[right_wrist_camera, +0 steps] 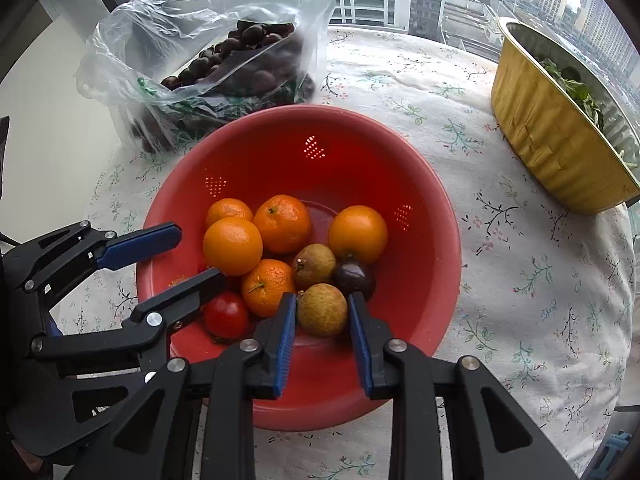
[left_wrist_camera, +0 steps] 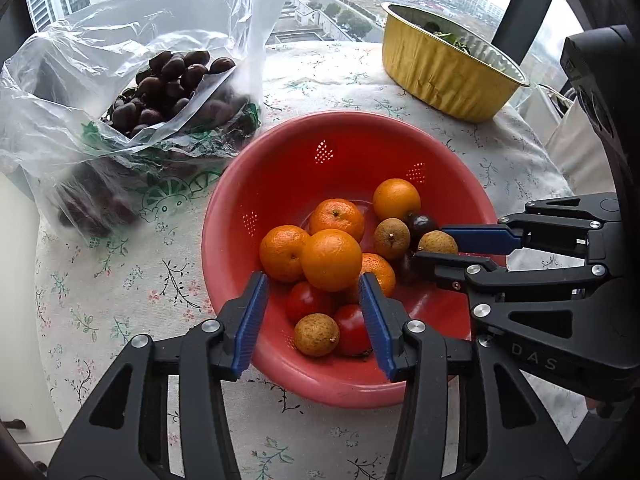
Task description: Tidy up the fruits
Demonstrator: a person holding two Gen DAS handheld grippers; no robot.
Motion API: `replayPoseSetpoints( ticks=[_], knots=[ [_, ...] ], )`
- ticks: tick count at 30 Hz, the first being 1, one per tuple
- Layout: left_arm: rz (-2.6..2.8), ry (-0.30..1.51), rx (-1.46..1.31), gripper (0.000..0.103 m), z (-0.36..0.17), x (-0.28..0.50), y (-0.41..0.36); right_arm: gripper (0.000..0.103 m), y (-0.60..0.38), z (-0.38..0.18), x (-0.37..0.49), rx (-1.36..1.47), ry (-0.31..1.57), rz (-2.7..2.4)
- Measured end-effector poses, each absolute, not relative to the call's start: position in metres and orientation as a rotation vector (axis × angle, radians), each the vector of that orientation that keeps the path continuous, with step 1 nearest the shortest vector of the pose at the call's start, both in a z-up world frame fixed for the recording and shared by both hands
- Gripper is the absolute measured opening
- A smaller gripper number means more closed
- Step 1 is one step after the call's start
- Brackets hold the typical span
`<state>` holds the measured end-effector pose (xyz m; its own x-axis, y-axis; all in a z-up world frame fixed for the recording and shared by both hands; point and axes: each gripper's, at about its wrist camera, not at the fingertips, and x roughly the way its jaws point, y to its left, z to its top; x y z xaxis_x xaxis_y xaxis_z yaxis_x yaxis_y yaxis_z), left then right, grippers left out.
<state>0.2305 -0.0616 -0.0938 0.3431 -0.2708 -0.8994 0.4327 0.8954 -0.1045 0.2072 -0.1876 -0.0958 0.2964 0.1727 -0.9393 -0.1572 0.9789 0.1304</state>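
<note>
A red colander bowl (left_wrist_camera: 280,168) (right_wrist_camera: 420,280) holds several oranges (left_wrist_camera: 331,259) (right_wrist_camera: 233,245), red tomatoes (left_wrist_camera: 306,300) (right_wrist_camera: 226,314), brown longans (left_wrist_camera: 316,335) (right_wrist_camera: 322,310) and a dark passion fruit (left_wrist_camera: 420,224) (right_wrist_camera: 354,278). My left gripper (left_wrist_camera: 314,280) (right_wrist_camera: 196,254) is open over the bowl's near rim, its fingers on either side of an orange. My right gripper (right_wrist_camera: 323,300) (left_wrist_camera: 430,245) is open, its pads close on both sides of a longan in the bowl; contact is unclear.
A clear plastic bag of dark chestnuts (left_wrist_camera: 168,84) (right_wrist_camera: 240,52) stands behind the bowl at the left. A gold foil container (left_wrist_camera: 448,68) (right_wrist_camera: 560,144) with greens stands at the back right. The round table has a floral cloth (left_wrist_camera: 120,264) (right_wrist_camera: 540,280); a window lies beyond.
</note>
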Motion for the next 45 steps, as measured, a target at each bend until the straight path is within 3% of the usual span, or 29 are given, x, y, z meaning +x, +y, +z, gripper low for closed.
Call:
replayPoseSetpoints(
  ticks=[7,16,24,33,35,37,39,45],
  knots=[
    [-0.455,1.098,0.165,0.067,-0.083,0.228,-0.06,0.03,-0.194,-0.093,0.207,0.019,1.245,0.197],
    [-0.418,1.039,0.162,0.087,-0.061,0.216,-0.046,0.045,-0.192,-0.087,0.201,0.014,1.219,0.187],
    [-0.35,0.957,0.202,0.092,-0.035,0.193,-0.032,0.058,-0.189,-0.074,0.187,0.019,1.188,0.16],
    [-0.169,0.639,0.278,0.092,0.047,0.122,-0.02,0.07,-0.192,-0.026,0.138,0.04,1.029,0.095],
    [-0.081,0.578,0.316,0.103,0.066,0.103,-0.019,0.072,-0.191,-0.007,0.122,0.042,0.963,0.078],
    [-0.035,0.533,0.34,0.103,0.083,0.086,-0.018,0.077,-0.191,0.013,0.104,0.047,0.89,0.054],
    [-0.016,0.533,0.334,0.103,0.095,0.072,-0.015,0.086,-0.19,0.033,0.087,0.049,0.817,0.025],
    [-0.123,0.693,0.192,0.103,0.114,0.035,0.003,0.095,-0.185,0.089,0.035,0.031,0.678,-0.047]
  ],
)
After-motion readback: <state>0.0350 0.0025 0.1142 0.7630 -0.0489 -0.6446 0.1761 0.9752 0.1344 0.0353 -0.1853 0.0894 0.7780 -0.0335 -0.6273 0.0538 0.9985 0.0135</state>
